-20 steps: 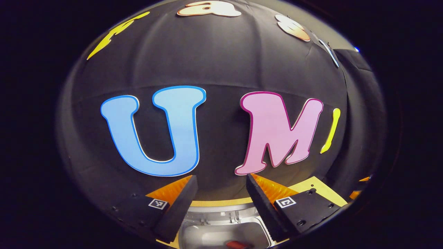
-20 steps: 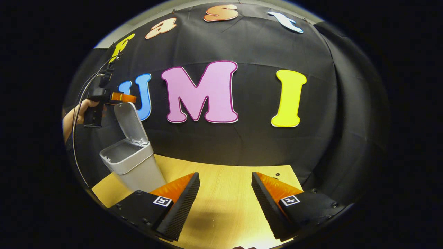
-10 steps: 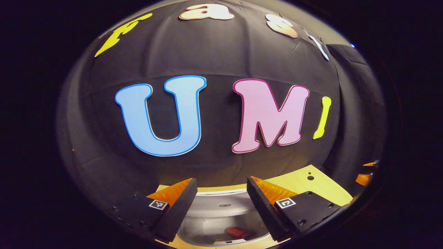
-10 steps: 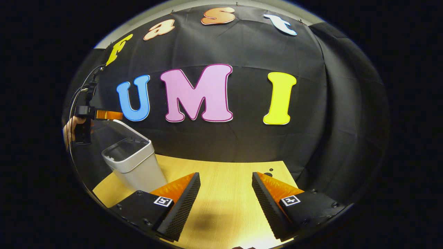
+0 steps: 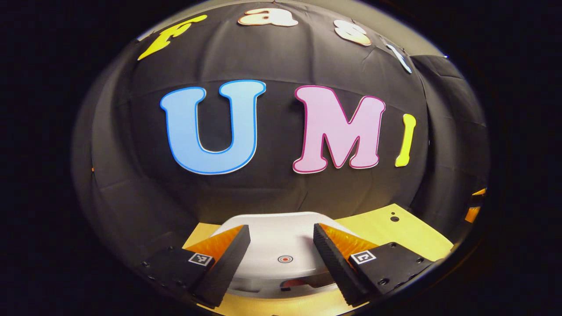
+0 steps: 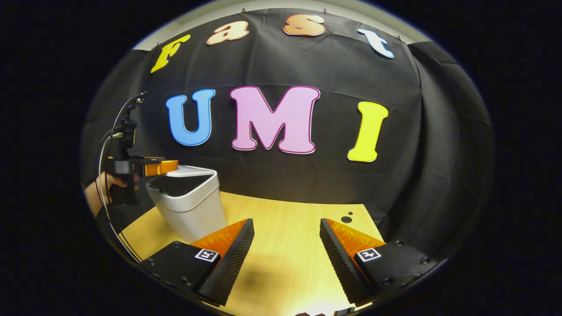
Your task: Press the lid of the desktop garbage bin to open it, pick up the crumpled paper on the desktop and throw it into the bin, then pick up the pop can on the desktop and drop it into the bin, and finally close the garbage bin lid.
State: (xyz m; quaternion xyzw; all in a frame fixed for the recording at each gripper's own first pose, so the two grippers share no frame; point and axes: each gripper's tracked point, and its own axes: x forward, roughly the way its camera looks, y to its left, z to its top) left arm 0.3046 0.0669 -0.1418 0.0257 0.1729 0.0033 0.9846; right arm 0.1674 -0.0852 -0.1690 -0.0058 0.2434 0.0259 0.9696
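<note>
White bin lid (image 5: 281,245) is nearly shut under our spread left gripper (image 5: 281,250); pressing off-centre, we risk it unlatched or tipping the bin (image 6: 193,210).

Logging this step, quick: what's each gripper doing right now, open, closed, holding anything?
Left gripper: open, empty, over the nearly shut white plastic bin lid.
Right gripper: open, empty, above the light wooden tabletop.

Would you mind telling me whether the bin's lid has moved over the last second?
Yes. In the right gripper view the lid has swung down from nearly upright to almost flat over the bin, with the left gripper at its edge.
</note>
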